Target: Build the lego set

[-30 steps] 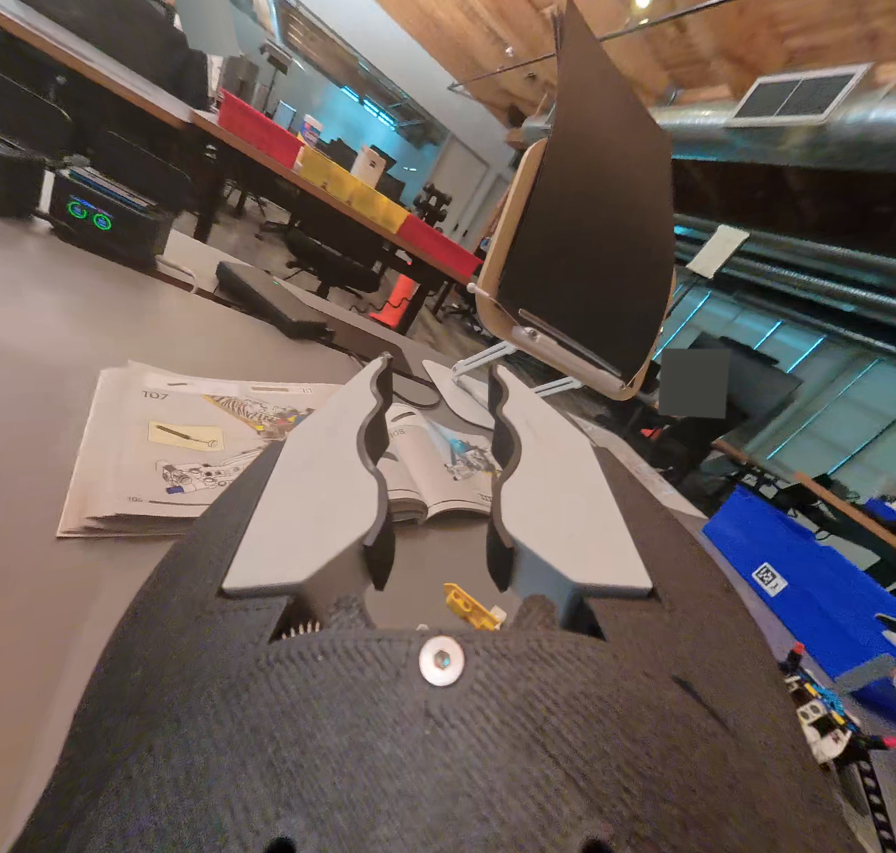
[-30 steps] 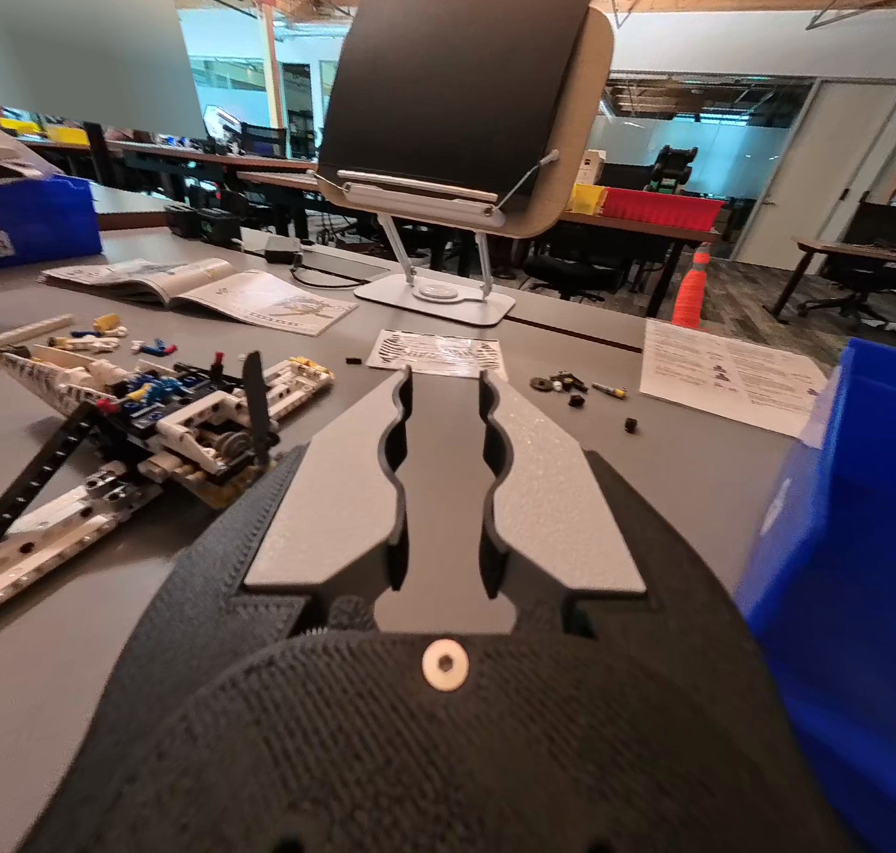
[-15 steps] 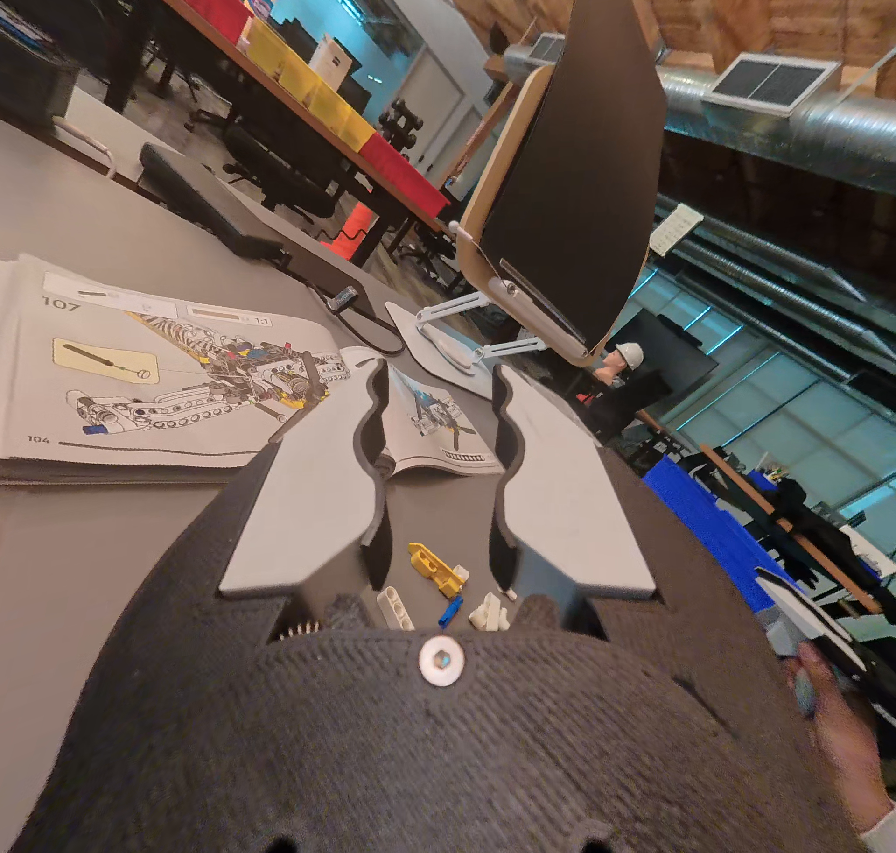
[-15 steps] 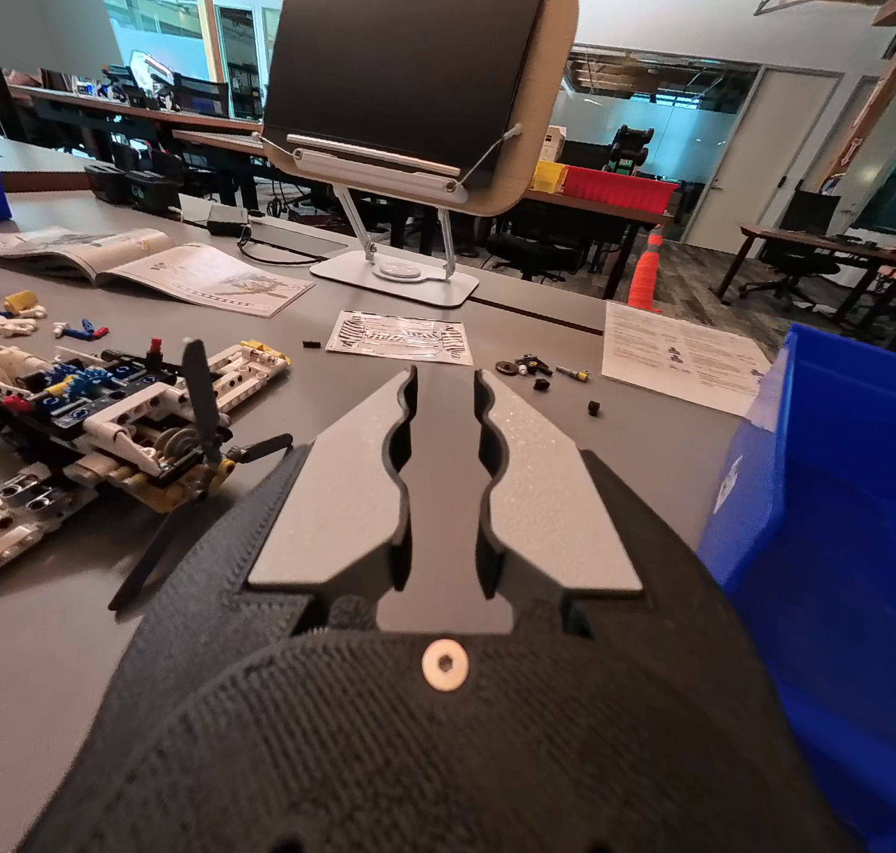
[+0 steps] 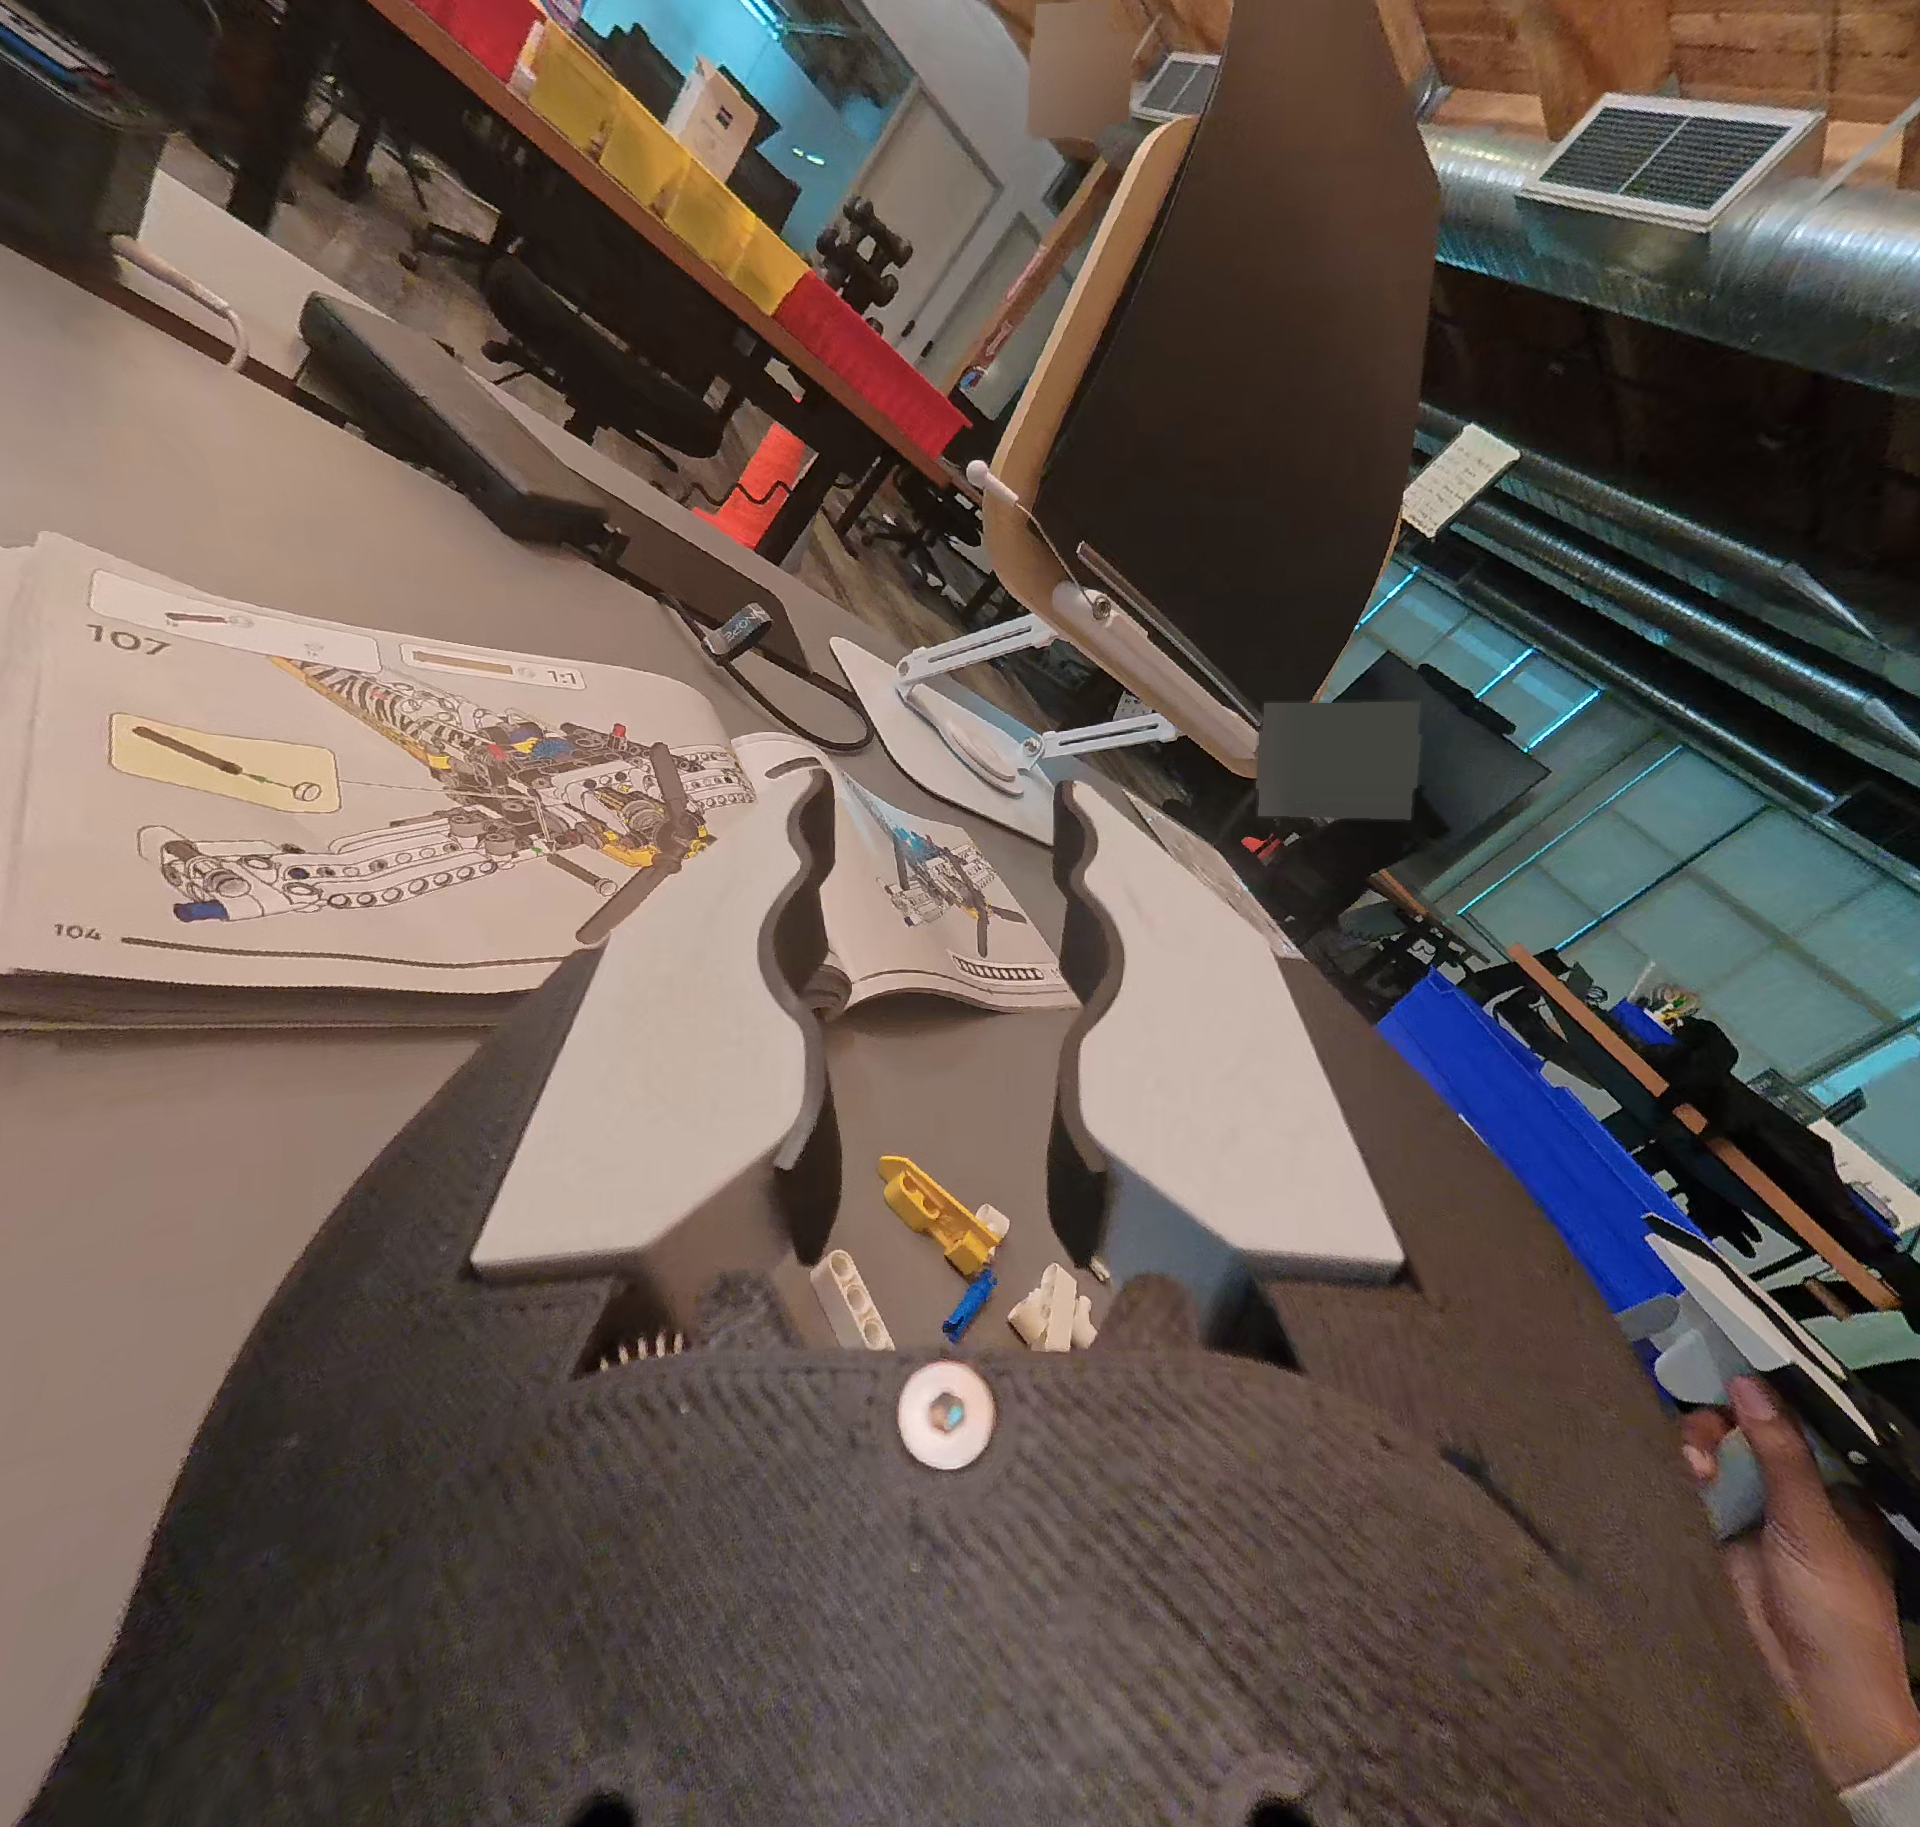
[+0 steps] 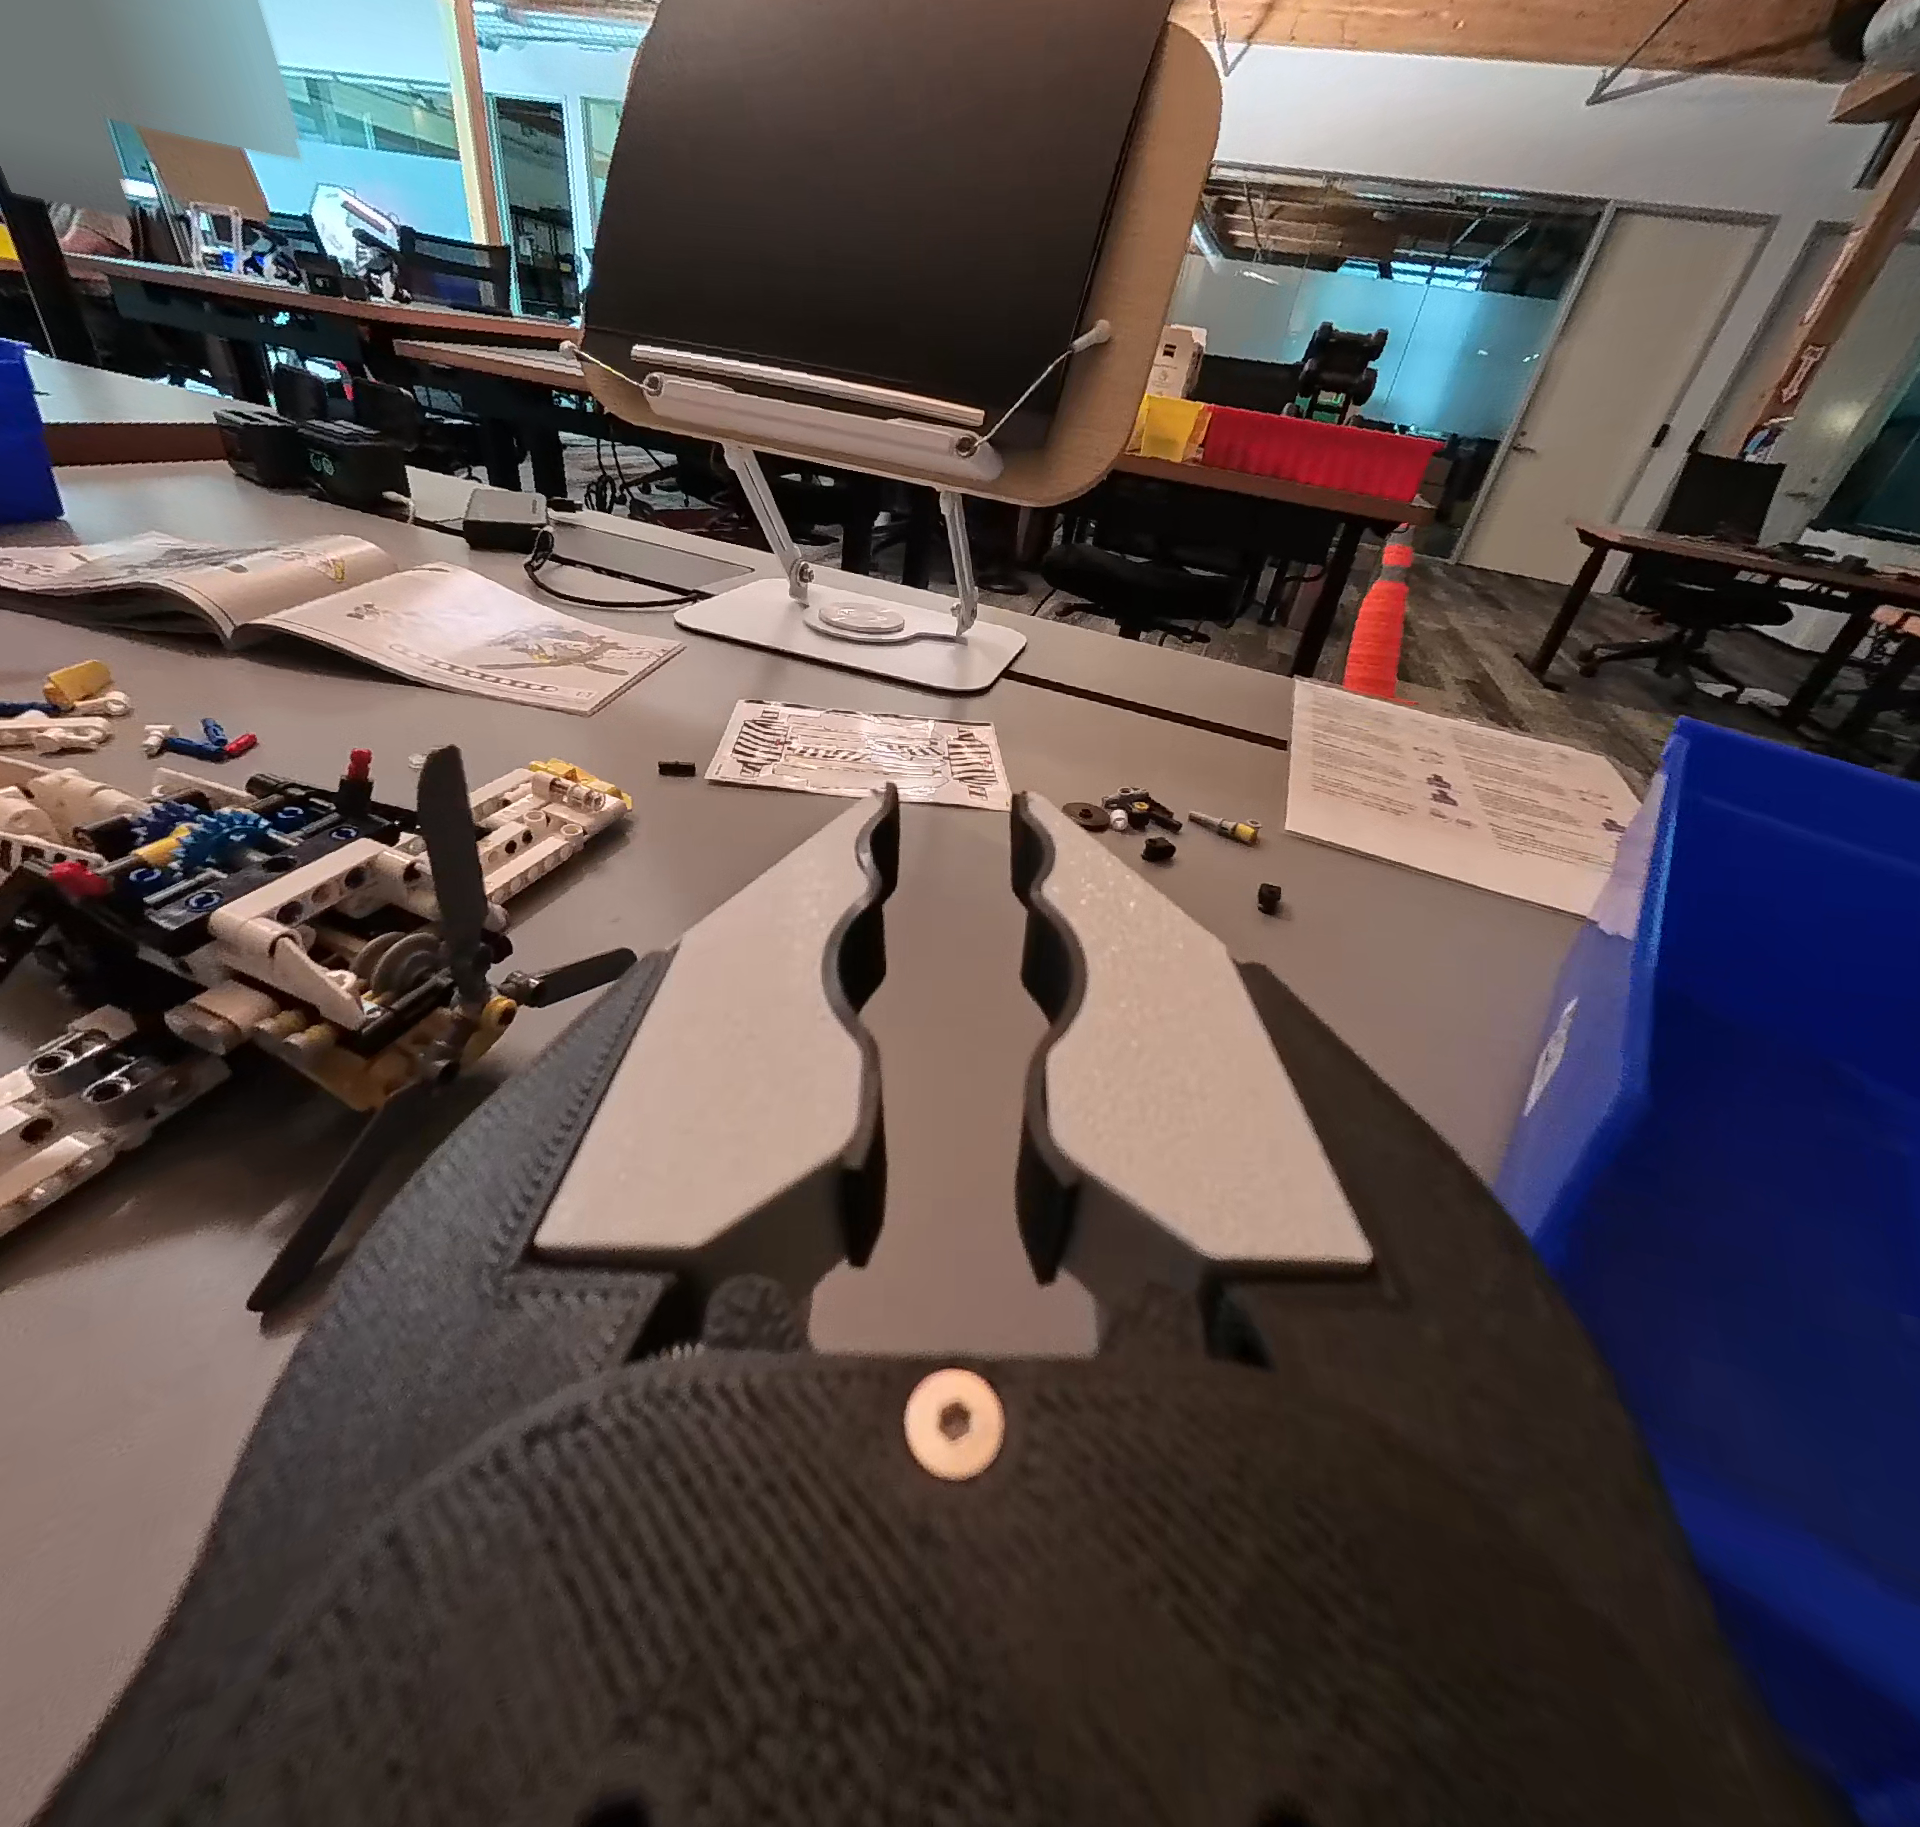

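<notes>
The half-built Lego aircraft (image 6: 301, 936), white and black beams with blue gears and a black propeller (image 6: 452, 904) at its near end, lies on the grey table (image 6: 1143, 967) just left of the right gripper (image 6: 951, 821), whose jaws stand spread and empty over bare tabletop. Loose parts sit under the left gripper (image 5: 940, 811), also spread and holding nothing: a yellow piece (image 5: 935, 1211), a white beam (image 5: 850, 1294), a small blue pin (image 5: 968, 1304) and a white connector (image 5: 1049, 1310) lie low between its fingers, close to the palm. The step in hand looks like picking the next part; it would go best by backing off, dipping the tips, and closing on one piece only, squarely across its flat sides. The open instruction booklet (image 5: 343, 801) lies beyond, the book stand (image 6: 862, 624) farther back, and a blue bin (image 6: 1745, 1102) to the right.
</notes>
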Demonstrator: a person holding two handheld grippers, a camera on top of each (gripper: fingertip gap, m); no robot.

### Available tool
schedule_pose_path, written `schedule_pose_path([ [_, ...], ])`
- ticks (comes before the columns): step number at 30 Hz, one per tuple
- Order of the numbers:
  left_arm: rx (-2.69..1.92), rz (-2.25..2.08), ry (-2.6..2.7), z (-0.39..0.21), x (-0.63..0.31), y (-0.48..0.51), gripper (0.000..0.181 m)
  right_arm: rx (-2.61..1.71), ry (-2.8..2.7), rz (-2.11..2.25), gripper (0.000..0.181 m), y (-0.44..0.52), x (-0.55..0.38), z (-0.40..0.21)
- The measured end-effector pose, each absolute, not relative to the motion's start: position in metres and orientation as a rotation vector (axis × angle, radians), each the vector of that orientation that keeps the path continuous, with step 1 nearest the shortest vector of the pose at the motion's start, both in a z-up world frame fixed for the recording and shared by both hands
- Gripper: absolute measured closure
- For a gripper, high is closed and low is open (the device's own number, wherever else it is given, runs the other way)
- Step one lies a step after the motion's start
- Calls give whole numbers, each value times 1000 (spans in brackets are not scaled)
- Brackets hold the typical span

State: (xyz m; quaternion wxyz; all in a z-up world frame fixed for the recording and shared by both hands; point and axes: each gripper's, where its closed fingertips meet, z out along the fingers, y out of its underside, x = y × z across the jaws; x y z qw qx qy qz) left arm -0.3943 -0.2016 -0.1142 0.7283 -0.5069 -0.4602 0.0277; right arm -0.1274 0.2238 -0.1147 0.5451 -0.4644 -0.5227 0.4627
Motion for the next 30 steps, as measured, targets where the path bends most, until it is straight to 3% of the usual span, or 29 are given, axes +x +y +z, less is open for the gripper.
schedule_pose_path([
  [30, -1176, -19, -1025, -123, -388, -186, 143, -1063, -1245, 1067, 165, 217, -128, -114],
])
